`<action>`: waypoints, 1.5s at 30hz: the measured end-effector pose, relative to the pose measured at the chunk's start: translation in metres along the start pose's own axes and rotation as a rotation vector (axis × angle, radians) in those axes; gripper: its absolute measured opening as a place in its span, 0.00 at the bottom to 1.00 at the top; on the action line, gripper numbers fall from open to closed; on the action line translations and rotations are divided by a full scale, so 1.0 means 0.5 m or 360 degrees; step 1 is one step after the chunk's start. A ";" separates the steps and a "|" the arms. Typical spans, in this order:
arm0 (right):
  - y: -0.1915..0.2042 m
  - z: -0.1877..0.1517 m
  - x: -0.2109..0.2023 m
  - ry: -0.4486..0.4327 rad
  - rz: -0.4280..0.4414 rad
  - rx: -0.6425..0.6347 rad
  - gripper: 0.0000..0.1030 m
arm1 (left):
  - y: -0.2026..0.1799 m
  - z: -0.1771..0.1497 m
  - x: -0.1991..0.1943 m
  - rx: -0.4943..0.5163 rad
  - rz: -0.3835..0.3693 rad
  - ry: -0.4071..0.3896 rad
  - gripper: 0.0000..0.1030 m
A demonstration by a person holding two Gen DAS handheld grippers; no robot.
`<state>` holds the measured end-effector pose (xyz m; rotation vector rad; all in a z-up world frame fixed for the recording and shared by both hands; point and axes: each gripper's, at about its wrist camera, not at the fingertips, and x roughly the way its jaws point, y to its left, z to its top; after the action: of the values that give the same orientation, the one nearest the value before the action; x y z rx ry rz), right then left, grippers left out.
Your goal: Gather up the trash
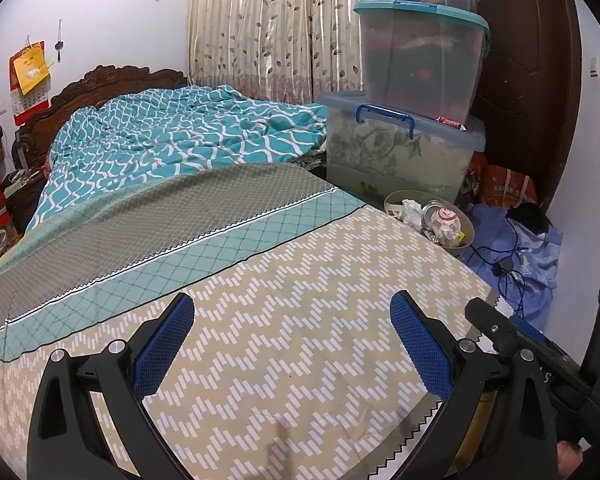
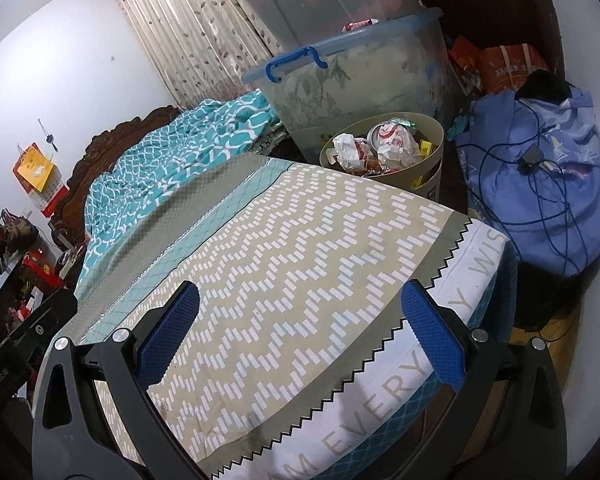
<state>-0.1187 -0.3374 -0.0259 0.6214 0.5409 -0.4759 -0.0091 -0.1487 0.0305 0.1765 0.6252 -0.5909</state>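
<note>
A round beige bin (image 1: 466, 226) (image 2: 432, 132) stands on the floor past the far corner of the bed. It holds crumpled white paper (image 1: 411, 212) (image 2: 346, 146), a red and white wrapper (image 2: 396, 140) and other scraps. My left gripper (image 1: 292, 308) hovers open over the zigzag bedsheet (image 1: 280, 340), nothing between its blue pads. My right gripper (image 2: 300, 296) is open too, empty, above the foot corner of the bed (image 2: 300, 240). The right tool (image 1: 532, 344) shows at the right edge of the left wrist view.
Stacked clear storage boxes (image 1: 404, 148) (image 2: 364, 76) stand behind the bin. A blue cloth bundle with cables (image 2: 540, 168) (image 1: 516, 256) lies right of it. A teal quilt (image 1: 172, 136) is bunched by the carved headboard (image 1: 112, 76). Curtains (image 1: 268, 28) hang behind.
</note>
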 end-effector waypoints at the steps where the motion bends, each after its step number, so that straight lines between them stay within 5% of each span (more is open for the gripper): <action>1: 0.000 0.000 -0.001 -0.0001 0.0000 0.0000 0.97 | 0.000 0.000 -0.001 0.0002 0.0001 -0.0005 0.92; 45: 0.015 -0.003 0.004 -0.0001 0.0011 -0.0050 0.97 | 0.018 -0.009 0.040 -0.0049 0.0181 0.0157 0.92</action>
<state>-0.1135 -0.3317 -0.0251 0.5929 0.5447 -0.4601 0.0069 -0.1492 0.0146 0.2119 0.7146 -0.4644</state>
